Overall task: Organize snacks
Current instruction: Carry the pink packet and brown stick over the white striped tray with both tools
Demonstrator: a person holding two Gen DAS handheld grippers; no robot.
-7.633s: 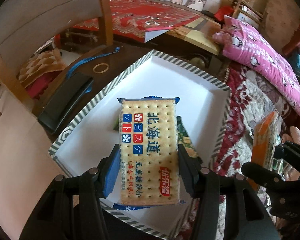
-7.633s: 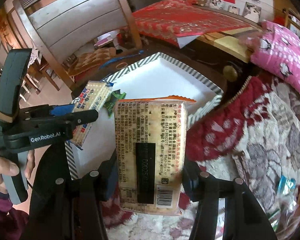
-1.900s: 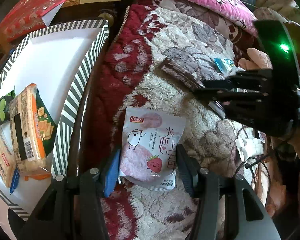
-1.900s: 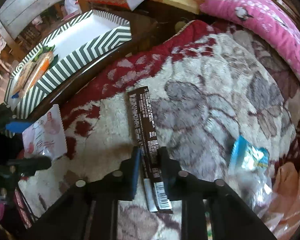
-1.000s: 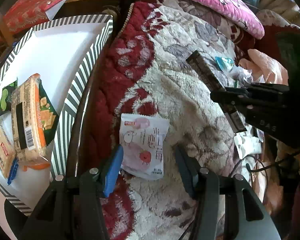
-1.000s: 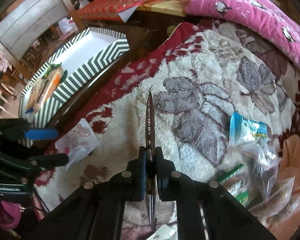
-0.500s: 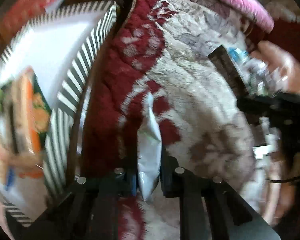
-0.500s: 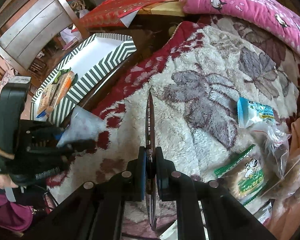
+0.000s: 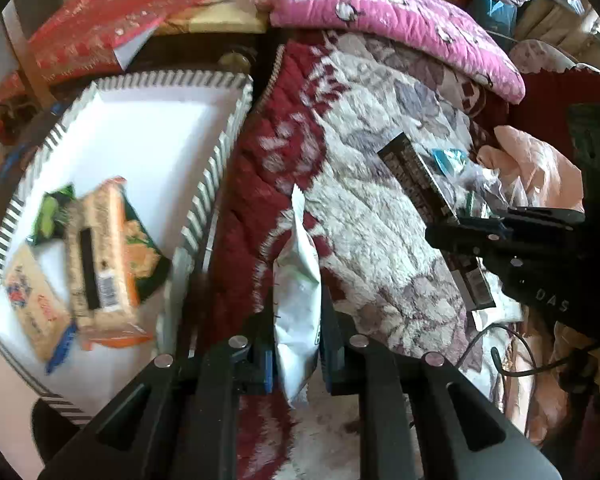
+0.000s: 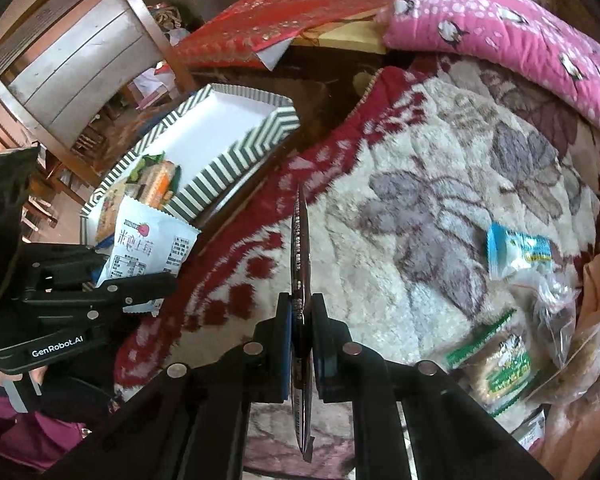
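Both snacks are off the blanket now, which is the big change from a couple of seconds ago, when the white strawberry pouch and the dark chocolate bar were lying flat on the fuzzy floral cover with the tongs only straddling them. The left tongs are clamped on the pouch, which is turned edge-on to its own camera (in the right wrist view you get its printed face, out at 9 o'clock). The right tongs are pinched tight on the bar, also edge-on, standing up toward 12 o'clock. The striped tray sits at about 9 to 10 o'clock in the left view, past the dark bed edge, and it already holds the two cracker packs plus a small green packet down at its near end. So I'd say the pickup part is done for this pair and what's left is carrying them over and dropping them in the empty white stretch of the tray. A blue packet and some bagged stuff are lying on the blanket at 3 to 4 o'clock in the right view, so more rounds to go.
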